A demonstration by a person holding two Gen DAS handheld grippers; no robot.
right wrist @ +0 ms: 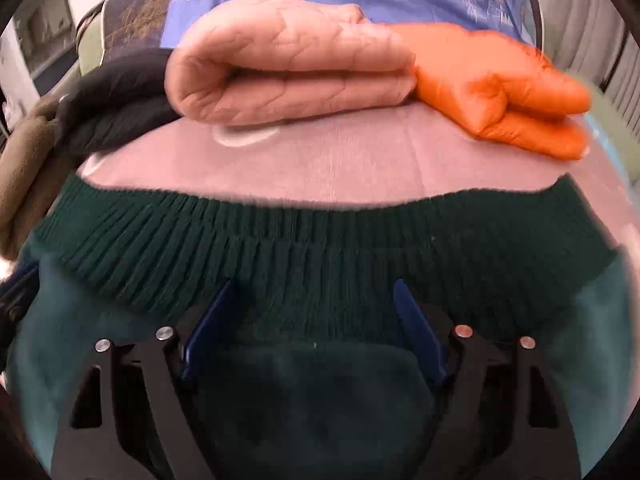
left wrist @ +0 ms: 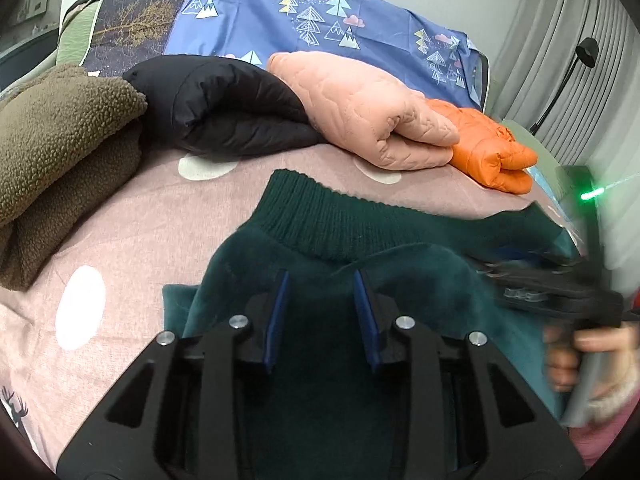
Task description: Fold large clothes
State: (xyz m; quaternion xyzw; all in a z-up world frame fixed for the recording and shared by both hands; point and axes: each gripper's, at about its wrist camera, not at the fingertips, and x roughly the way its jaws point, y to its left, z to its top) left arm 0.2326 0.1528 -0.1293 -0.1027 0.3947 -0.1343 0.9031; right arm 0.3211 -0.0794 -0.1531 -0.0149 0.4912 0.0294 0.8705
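Dark green fleece garment with ribbed knit hem (right wrist: 320,240) lies on pink bedsheet (left wrist: 140,220); left gripper (left wrist: 320,280) and right gripper (right wrist: 316,288) both spread apart, holding nothing.

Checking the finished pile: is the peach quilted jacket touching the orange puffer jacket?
Touching. In the right wrist view the peach jacket meets the orange jacket edge to edge with no bedsheet showing between them.
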